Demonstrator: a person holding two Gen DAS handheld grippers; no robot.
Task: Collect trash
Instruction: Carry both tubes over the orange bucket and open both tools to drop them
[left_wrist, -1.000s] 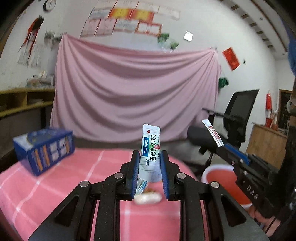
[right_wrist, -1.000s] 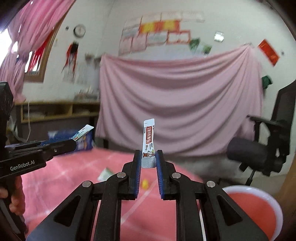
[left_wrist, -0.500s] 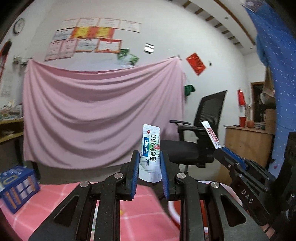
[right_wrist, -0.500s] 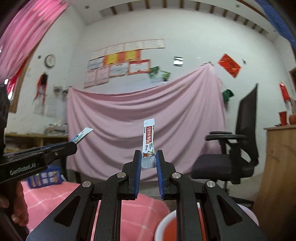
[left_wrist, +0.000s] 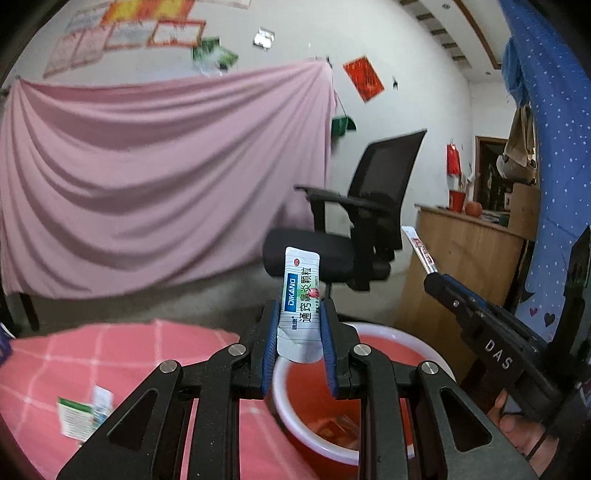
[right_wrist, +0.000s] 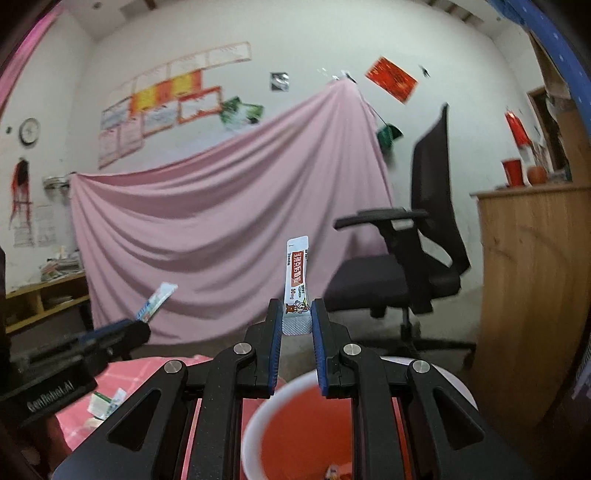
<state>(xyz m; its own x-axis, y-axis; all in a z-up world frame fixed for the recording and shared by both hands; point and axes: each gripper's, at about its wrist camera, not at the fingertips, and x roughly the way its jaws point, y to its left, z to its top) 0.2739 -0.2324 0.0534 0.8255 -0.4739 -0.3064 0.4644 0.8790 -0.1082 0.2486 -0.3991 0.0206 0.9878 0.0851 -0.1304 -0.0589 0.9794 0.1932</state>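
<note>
Since the earlier frames both views are swung away from the pink-checked table (left_wrist: 110, 354) toward the red basin (left_wrist: 424, 354), which is now seen directly below and ahead of both tongs; the blue box seen earlier at the left is no longer in view.

The white-and-green sachet (left_wrist: 300, 295) is held upright, clenched between the blue pads of the left tongs (left_wrist: 299, 328), its lower end just above the near rim of the basin in the left wrist view. The narrow red-and-white sachet (right_wrist: 296, 280) is likewise gripped upright by its lower end in the right tongs (right_wrist: 296, 325), over the basin's white rim (right_wrist: 258, 413). Each tool is visible in the other's view: the right one at the right edge, the left one at the left edge, each with its sachet protruding.

Some wrappers are seen in the bottom of the basin (left_wrist: 332, 428). Another green-and-white wrapper (left_wrist: 83, 415) is left on the table. A black office chair (left_wrist: 369, 221) and a wooden counter (left_wrist: 461, 251) are noted behind the basin, with a pink cloth (left_wrist: 147, 177) hung on the wall.
</note>
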